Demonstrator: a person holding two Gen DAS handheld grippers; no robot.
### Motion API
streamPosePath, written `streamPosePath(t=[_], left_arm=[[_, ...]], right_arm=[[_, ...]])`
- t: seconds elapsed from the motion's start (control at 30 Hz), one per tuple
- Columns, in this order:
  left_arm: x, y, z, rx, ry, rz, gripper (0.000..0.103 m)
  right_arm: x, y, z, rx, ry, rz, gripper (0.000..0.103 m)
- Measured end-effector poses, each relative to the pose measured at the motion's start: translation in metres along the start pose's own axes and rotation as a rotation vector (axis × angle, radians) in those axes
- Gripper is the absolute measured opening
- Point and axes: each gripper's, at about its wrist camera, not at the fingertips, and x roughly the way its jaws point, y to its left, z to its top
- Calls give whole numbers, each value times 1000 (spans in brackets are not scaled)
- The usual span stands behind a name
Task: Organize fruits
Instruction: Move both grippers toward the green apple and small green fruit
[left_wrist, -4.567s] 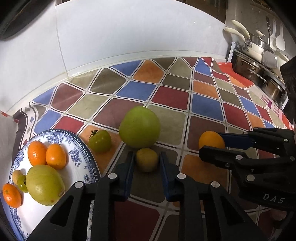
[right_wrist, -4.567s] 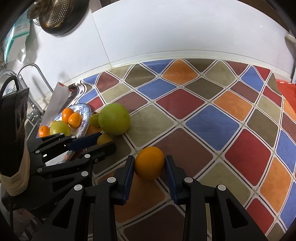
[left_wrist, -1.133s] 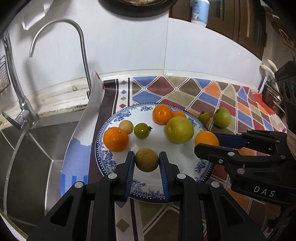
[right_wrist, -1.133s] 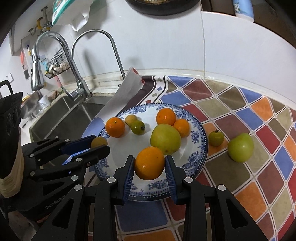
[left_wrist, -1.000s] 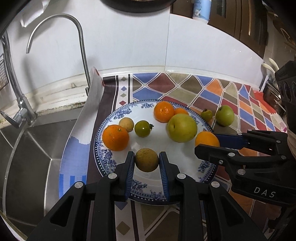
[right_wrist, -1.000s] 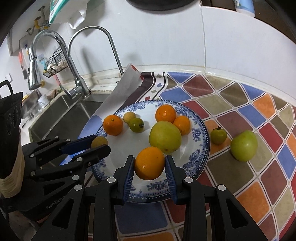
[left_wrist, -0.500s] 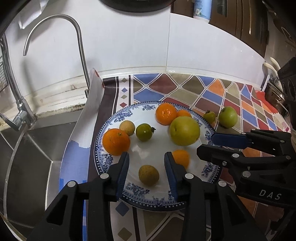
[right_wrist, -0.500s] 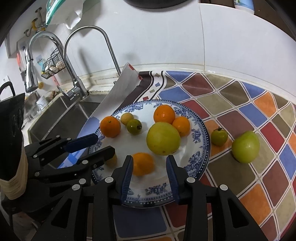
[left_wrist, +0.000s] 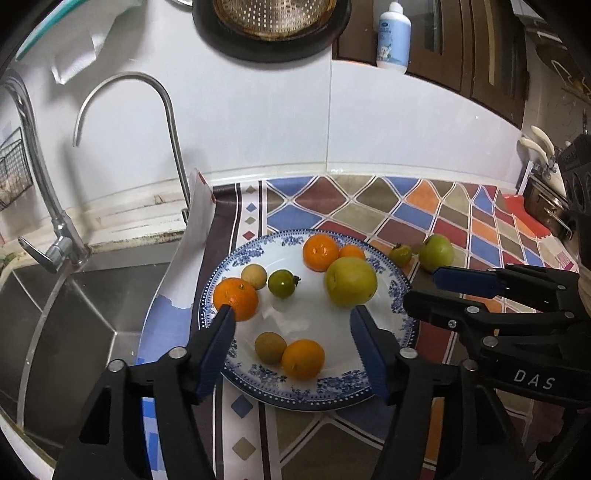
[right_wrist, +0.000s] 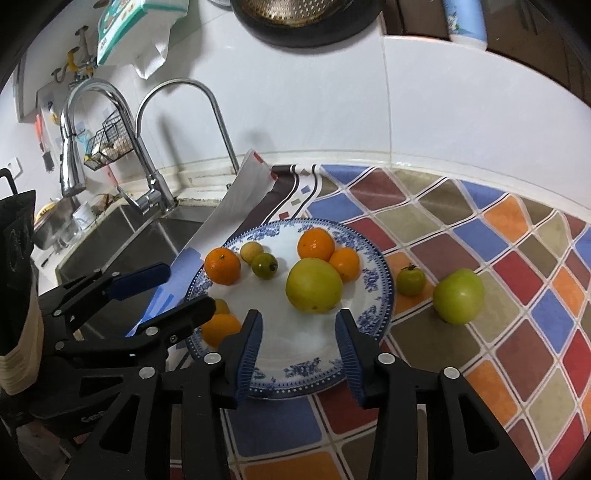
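A blue-patterned plate (left_wrist: 391, 284) (right_wrist: 380, 273) holds several fruits: oranges, a big yellow-green fruit (left_wrist: 351, 281) (right_wrist: 314, 285), a small green one (left_wrist: 282, 283) and small brownish ones. A small brownish fruit (left_wrist: 270, 346) and an orange (left_wrist: 303, 359) (right_wrist: 220, 328) lie together near the plate's front. My left gripper (left_wrist: 291, 317) is open above them, empty. My right gripper (right_wrist: 299, 319) is open and empty over the plate's front. A green apple (left_wrist: 436, 252) (right_wrist: 458, 296) and a small green tomato (left_wrist: 401, 254) (right_wrist: 410, 280) lie on the counter right of the plate.
A steel sink (left_wrist: 70, 317) with taps (left_wrist: 162, 122) lies left of the plate. A colourful tiled mat (right_wrist: 517, 295) covers the counter. Its left end (left_wrist: 195, 229) curls up at the sink. Pans and utensils (left_wrist: 543, 192) stand at far right. A colander (left_wrist: 271, 22) hangs on the wall.
Both grippers opened wide and drew back. The small brownish fruit and the orange they held now lie on the plate.
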Motion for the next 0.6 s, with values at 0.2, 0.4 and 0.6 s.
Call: streamPosePath(t=[0.2,0.4,0.6], left_arm=[[-15,-11,0,7,-24,-2,74],[-28,-23,1,1,-51,19,77],[-37,-40,5,8,-92,37,80]], right_arm=[[-20,-6,-2,-1,-40,-36,49],[-41,-16,-6,14,-83,-85,59],[-59,-27,-8,10,-115,-116,60]])
